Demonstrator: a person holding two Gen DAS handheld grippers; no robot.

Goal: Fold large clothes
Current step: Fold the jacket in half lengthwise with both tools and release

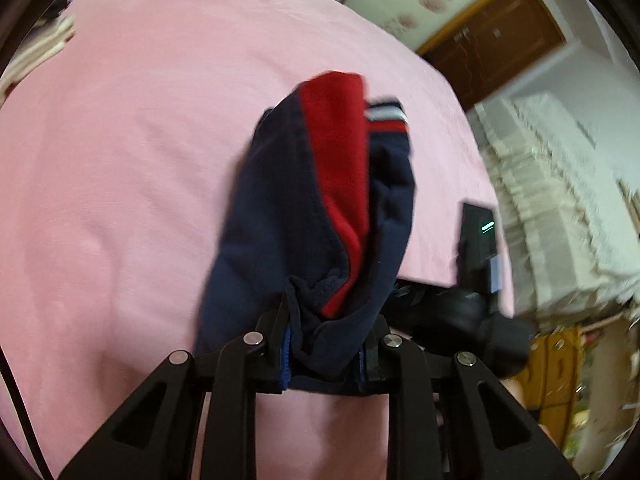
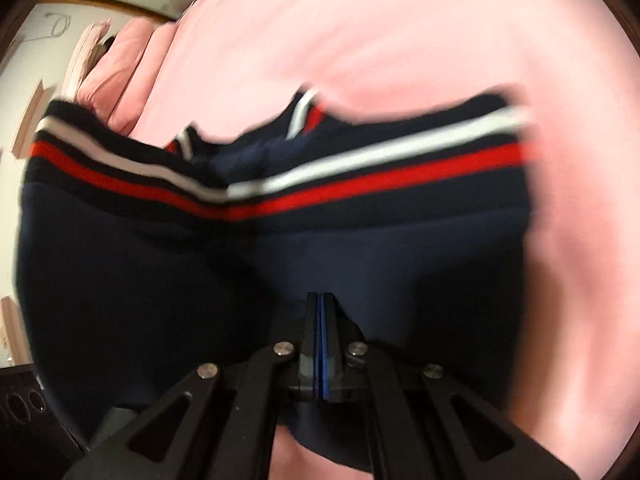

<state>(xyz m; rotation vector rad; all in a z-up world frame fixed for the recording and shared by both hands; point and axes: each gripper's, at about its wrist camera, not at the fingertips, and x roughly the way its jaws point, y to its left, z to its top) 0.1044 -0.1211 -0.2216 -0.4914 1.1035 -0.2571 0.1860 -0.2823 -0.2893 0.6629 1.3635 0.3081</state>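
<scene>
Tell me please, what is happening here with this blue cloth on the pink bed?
A person is folding a navy garment with red and white stripes over a pink bed sheet. The left gripper holds a bunched part of it between its fingers. The right gripper looks pinched shut on the navy fabric. The pictures are blurred, so things seem to be moving.

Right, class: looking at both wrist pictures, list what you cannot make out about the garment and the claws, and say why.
- Garment type: left wrist view shows only a bunched part.
- Right claw grip: right wrist view shows fingers closed together over navy fabric; whether cloth is pinched is unclear.
- Striped band detail: motion blur in right wrist view.
- Left claw fingertips: cloth covers them.
- Bed extent: cut by lens edge.
</scene>
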